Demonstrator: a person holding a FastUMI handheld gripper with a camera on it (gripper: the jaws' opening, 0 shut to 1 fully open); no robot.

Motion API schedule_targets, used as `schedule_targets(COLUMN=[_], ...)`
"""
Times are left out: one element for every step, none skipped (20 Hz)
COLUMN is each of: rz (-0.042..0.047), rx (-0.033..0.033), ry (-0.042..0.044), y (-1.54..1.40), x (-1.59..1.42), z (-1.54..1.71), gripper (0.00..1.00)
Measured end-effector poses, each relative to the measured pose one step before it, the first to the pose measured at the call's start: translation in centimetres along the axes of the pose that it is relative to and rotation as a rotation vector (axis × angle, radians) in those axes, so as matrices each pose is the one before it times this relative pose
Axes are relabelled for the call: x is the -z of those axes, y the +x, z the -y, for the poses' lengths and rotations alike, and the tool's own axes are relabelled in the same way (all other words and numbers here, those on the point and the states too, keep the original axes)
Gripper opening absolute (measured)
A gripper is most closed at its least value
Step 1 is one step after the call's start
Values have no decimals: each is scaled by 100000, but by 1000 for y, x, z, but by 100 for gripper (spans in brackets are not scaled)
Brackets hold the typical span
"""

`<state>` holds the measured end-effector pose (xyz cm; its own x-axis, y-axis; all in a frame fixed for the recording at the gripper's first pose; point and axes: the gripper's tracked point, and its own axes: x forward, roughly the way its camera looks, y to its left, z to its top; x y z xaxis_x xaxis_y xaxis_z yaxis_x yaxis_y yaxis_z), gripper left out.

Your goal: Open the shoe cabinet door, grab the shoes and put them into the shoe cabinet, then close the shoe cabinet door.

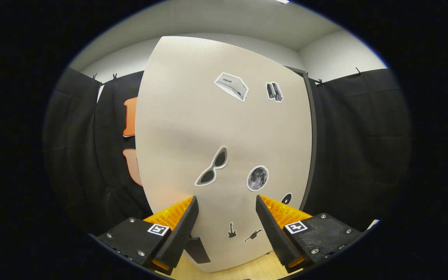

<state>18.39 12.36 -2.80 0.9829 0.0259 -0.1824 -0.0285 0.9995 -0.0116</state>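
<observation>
1. Gripper view puts the shoe cabinet door (193, 116) first: a big pale panel standing upright just ahead of my tongs (227, 202), seen face-on with its far edge (312, 147) dark and thin against the booth's black cloth (364, 147). I cannot tell from here whether it stands fully closed or partly swung.

2. Step in hand, as I judge it: working the door, either the opening or the closing. No shoes lie before me, so I cannot say which.

3. My tongs are apart, gripping nothing, the left finger (181, 225) and the right finger (274, 227) spread with the lower door face between them.

4. A small dark block (198, 249) sits low on the panel beside my left finger; it may be the handle, though I am not sure. If the door is to be pulled, my next move calls for getting a finger onto that block or round the door's edge. If it is to be shut, a flat push on the panel would do.

5. Under the door shows a strip of light wooden floor (247, 268).

6. Stickers dot the panel: sunglasses (212, 167), a moon (257, 178), two small guitars (231, 230) lower down. They obstruct nothing.
</observation>
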Motion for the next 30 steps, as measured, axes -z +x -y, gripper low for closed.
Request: schedule_targets(rz=[81,142,323,347,258,244,75,-172,-334,177,146,-299,-693,-658,-873,-1039,-136,582,885,730,399,312,232,500,910,953,592,673,507,149], rx=[120,106,133,133,77,102,167,171,-34,156,97,-12,-185,-917,-1360,-1607,-1331,-95,240,-246,-826,-1643,-1170,-899,-342,235,670,779,544,353], ry=[50,-41,-180,-38,-37,-58,115,134,-33,-220,-417,-258,-34,256,799,1305,1250,-9,-1031,-1082,-377,60,-59,-612,-962,-1279,-1489,-1342,-1072,-684], y=[528,505,447,437,504,6,168,343,195,461,383,315,145,28,-160,-72,-298,-424,-467,-741,-971,-1053,-1317,-1129,-918,-986,-990,-1006,-945,-835], x=[-31,-24,5,-57,6,12,5,22,39,-72,-39,-19,11,36,108,188,-122,-447,-439,-537,-462,-488,-448,-471,-484,-424,-261,-258,-334,-236], z=[-223,-185,-184,-196,-255,77,-33,-151,-63,-97,-22,-68,-73,-271,-270,-392,-333,-106,194,95,-144,-275,-205,-100,-192,180,226,317,152,199], gripper=[92,92,92,92,92,92,92,93,93,92,93,92,92,92,93,93,93,93,93,93,93,93,93,93,93,93,93,92,93,93])
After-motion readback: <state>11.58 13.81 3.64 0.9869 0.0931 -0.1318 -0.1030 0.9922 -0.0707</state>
